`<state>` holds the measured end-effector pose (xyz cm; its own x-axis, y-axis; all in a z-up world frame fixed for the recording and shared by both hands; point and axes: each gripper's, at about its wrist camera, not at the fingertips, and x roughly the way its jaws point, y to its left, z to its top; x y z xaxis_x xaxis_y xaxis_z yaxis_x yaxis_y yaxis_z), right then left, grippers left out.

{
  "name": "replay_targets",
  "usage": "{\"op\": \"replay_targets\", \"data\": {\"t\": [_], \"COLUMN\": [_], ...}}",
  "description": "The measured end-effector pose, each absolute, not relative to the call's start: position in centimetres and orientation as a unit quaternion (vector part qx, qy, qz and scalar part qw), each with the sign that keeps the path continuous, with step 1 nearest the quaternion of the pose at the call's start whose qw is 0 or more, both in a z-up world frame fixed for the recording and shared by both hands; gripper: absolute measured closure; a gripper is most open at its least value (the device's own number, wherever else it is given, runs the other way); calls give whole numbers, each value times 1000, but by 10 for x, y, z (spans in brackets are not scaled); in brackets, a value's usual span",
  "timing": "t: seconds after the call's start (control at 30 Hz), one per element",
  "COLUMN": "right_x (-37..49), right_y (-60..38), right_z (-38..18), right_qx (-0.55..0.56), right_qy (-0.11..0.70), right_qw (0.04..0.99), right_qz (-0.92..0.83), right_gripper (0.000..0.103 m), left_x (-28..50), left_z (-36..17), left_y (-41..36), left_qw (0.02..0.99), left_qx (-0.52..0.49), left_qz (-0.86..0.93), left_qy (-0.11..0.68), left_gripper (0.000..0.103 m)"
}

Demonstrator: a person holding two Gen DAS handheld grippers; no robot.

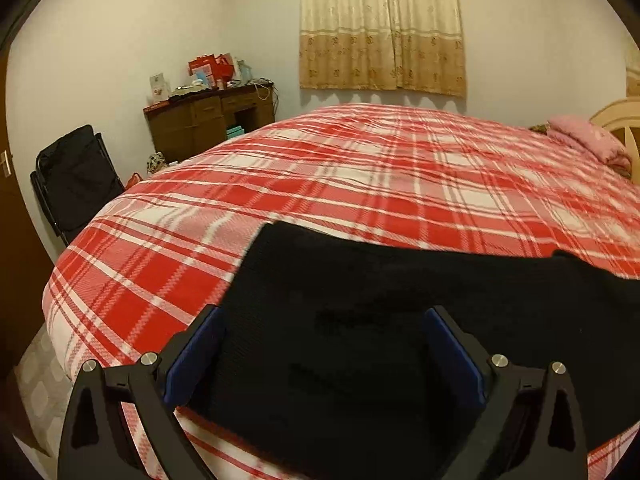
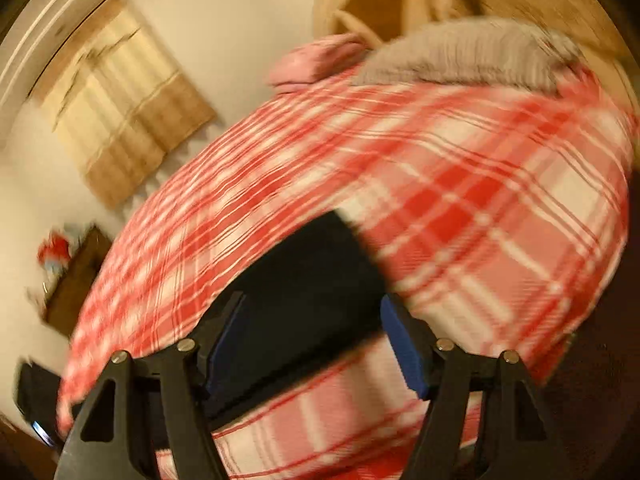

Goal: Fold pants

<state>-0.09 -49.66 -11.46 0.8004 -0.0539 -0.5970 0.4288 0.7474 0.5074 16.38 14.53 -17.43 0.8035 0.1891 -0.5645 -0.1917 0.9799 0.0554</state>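
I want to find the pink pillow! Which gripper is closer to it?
Right, probably. The right gripper faces the pink pillow up the bed; from the left gripper it sits far off right.

A bed with a red and white plaid blanket (image 1: 360,168) fills the middle of the left wrist view. A beige patterned curtain (image 1: 382,28) hangs on the wall at the top centre. A brown wooden desk (image 1: 208,120) stands at the upper left, with red boxes (image 1: 210,68) and other small items on top. A black folding chair (image 1: 76,180) is at the left edge. A pink pillow (image 1: 584,140) lies at the right, beside a cream headboard (image 1: 620,124). In the blurred right wrist view, a grey pillow (image 2: 464,56) lies at the upper right.
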Motion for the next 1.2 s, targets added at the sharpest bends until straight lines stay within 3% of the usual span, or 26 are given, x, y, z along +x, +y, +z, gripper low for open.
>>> {"op": "replay_targets", "data": {"t": [0.17,0.43,0.63,0.87,1.03,1.1,1.2], "right_x": [-6,5,3,10,17,17,13], "right_y": [-514,-514,-513,-515,-516,-519,-524], "right_z": [-129,-131,-134,-139,-141,-144,-149], "right_qx": [381,357,348,361,343,345,351], "right_qy": [297,287,306,297,274,274,267], "right_qw": [868,883,877,876,889,889,890], "right_qz": [-115,-108,-127,-116,-128,-127,-118], "right_gripper": [31,31,39,38,58,75,78], "left_x": [165,167,169,170,171,172,172], "left_z": [-177,-179,-183,-185,-185,-186,-186], "left_y": [140,153,155,154,156,156,156], "left_qw": [949,949,946,944,944,944,944], "left_qx": [2,8,23,36,32,32,30], "left_qz": [95,111,125,128,125,125,124], "left_qy": [300,294,300,301,305,305,305], "left_gripper": [2,2,2,2,2,2,2]}}
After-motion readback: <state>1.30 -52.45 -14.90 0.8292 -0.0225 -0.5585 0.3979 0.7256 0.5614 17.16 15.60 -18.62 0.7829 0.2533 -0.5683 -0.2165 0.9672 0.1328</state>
